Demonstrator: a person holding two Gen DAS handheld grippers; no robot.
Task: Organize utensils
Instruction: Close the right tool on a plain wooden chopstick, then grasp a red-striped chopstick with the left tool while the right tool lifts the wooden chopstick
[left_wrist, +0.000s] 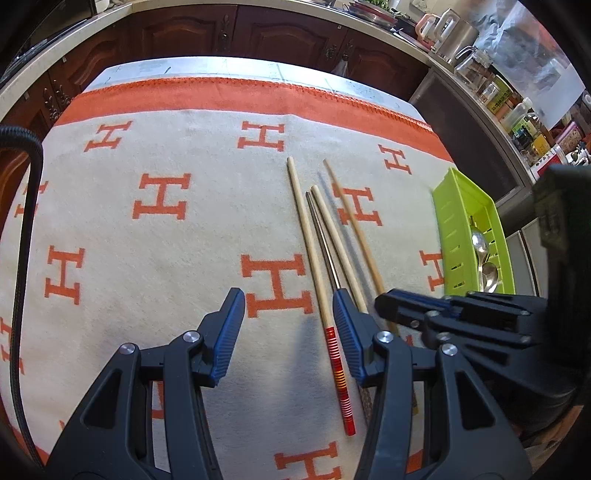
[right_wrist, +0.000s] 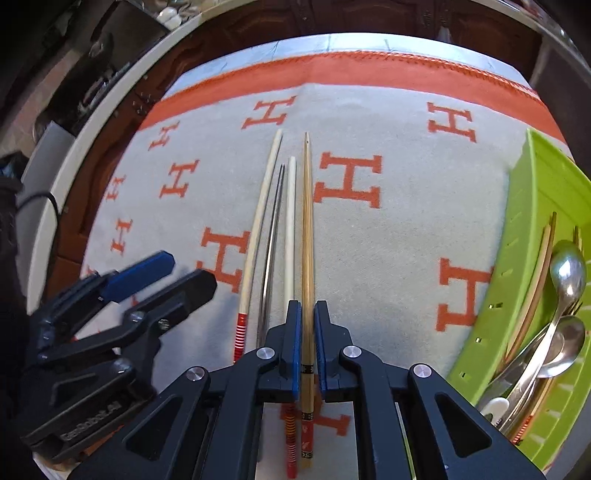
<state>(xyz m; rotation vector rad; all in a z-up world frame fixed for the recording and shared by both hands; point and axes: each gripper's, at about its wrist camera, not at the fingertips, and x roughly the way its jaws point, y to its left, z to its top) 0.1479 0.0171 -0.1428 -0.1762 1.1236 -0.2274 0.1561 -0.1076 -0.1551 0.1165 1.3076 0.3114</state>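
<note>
Four chopsticks lie side by side on the blanket: a pale one with a red banded handle (left_wrist: 314, 258) (right_wrist: 255, 229), a metal one (left_wrist: 323, 243) (right_wrist: 273, 229), a second pale one (left_wrist: 338, 240) (right_wrist: 291, 221) and a tan bamboo one (left_wrist: 354, 225) (right_wrist: 307, 221). My right gripper (right_wrist: 307, 306) (left_wrist: 382, 301) is shut on the bamboo chopstick near its handle. My left gripper (left_wrist: 287, 293) (right_wrist: 188, 269) hangs open just to its left. The red-handled chopstick lies between its jaws, untouched. A green slotted tray (left_wrist: 454, 221) (right_wrist: 517, 258) at the right holds spoons (right_wrist: 565, 273) and more chopsticks (right_wrist: 535, 280).
A cream blanket (left_wrist: 166, 258) with orange H marks and an orange border covers the table. Dark wooden cabinets (left_wrist: 184, 33) and a counter stand behind it, and jars and bottles (left_wrist: 517, 118) crowd a shelf at the right. A black cable (left_wrist: 26, 221) hangs at the left.
</note>
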